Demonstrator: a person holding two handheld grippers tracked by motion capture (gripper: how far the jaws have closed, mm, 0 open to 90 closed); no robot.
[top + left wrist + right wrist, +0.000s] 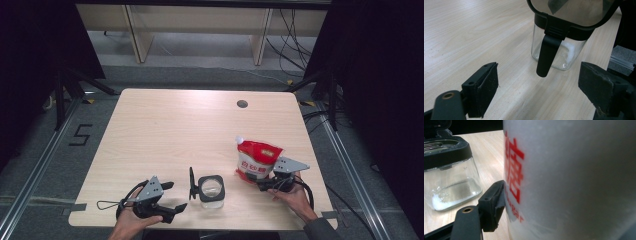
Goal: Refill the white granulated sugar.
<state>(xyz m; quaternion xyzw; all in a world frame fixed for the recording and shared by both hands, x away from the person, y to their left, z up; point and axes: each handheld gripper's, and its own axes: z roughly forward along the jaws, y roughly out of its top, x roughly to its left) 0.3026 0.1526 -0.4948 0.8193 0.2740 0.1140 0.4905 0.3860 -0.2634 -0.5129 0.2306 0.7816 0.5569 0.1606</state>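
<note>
Two items noted: a red-and-white sugar pouch standing upright near the right edge of the pale wooden table, and beside it a glass jar, lid raised. Right gripper jaws wide around the pouch, one pad touching; left gripper agape, empty. Dark curtains surround.

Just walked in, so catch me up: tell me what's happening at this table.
A person works two hand-held grippers. The right gripper is around the red-and-white sugar pouch, which stands on the table. The left gripper waits open beside the glass jar, whose black lid is flipped up. The jar holds only a little sugar.
</note>
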